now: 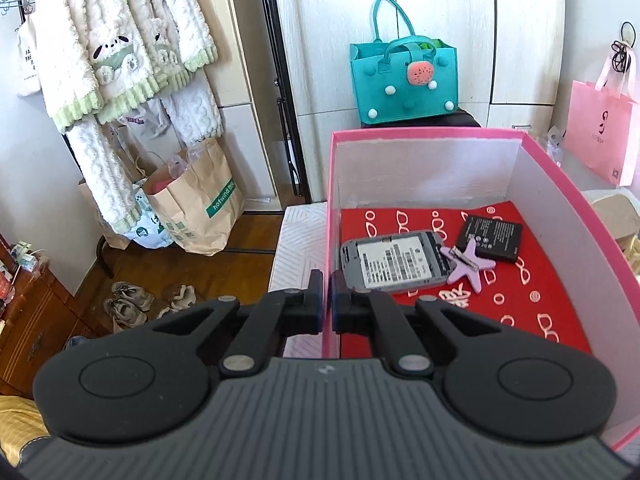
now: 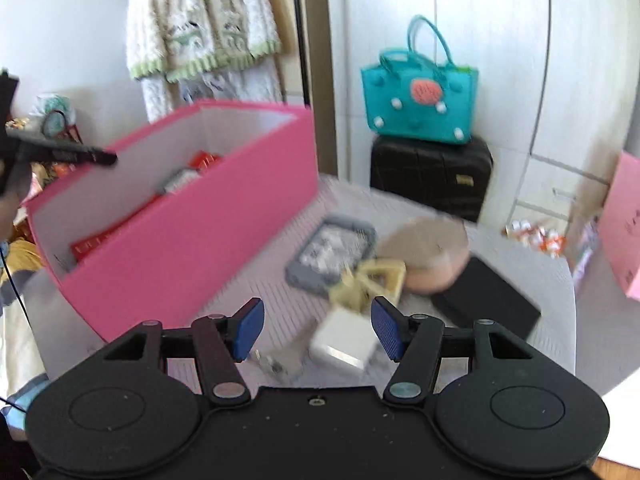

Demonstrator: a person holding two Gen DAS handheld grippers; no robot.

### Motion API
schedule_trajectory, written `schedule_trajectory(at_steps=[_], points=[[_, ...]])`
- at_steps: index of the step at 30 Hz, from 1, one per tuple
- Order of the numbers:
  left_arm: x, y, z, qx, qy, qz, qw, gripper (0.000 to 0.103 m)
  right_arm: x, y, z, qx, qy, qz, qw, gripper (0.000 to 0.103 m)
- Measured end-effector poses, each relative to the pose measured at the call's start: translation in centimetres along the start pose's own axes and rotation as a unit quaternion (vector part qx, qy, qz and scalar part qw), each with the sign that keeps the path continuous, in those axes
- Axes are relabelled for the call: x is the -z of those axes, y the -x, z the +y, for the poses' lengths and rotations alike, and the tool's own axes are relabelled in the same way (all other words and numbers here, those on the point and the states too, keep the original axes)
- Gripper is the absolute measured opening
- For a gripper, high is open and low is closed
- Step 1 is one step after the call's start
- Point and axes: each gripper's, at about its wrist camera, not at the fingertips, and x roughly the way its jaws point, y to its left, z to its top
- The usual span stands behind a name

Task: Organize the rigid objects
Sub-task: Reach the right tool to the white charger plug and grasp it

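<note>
A pink box (image 1: pixel 424 132) with a red patterned lining holds a grey phone with its back off (image 1: pixel 394 262), a black battery (image 1: pixel 494 236) and a purple star hair clip (image 1: pixel 470 268). My left gripper (image 1: pixel 328 300) is shut on the box's left wall, one finger on each side. In the right wrist view the pink box (image 2: pixel 192 248) stands on a white table (image 2: pixel 532 256). My right gripper (image 2: pixel 318 312) hangs open over a white adapter (image 2: pixel 344 340). Beyond it lie a grey cover (image 2: pixel 332 256), a yellowish piece (image 2: pixel 372 280), a round beige container (image 2: pixel 428 256) and a flat black box (image 2: pixel 488 304).
A teal handbag (image 2: pixel 420 100) sits on a black suitcase (image 2: pixel 432 176) behind the table. A pink paper bag (image 1: pixel 600 136) stands at the right. Fluffy garments (image 1: pixel 120 40), brown paper bags (image 1: pixel 192 204) and shoes (image 1: pixel 128 304) are off to the left on the wooden floor.
</note>
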Motion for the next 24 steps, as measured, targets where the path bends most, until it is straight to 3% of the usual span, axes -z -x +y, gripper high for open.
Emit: schedule_trajectory(at_steps=[6,13,20,21,24], points=[[0.5,-0.7,-0.9,-0.018,-0.016,-0.022,0.9995,0.004,1.9,-1.6,-0.5,0.043,-0.048,0.012,0.998,0.065],[0.6,-0.8,0.1,0.010,0.001,-0.020,0.9998,0.005,2.4,-3.2,-0.4,0.060,-0.055,0.017,0.997,0.063],[0.9,-0.8,0.3,0.018,0.008,-0.025,0.9995,0.005,2.0,-4.5,0.4,0.107,-0.027,0.024,0.994,0.051],[0.9,-0.8,0.3,0.018,0.007,-0.025,0.9995,0.005,2.0,-4.4,0.3,0.106,-0.026,0.024,0.994,0.046],[0.8,-0.7,0.2,0.015,0.005,-0.027,0.9995,0.005,2.0,-3.8,0.5,0.099,-0.026,0.024,0.994,0.045]])
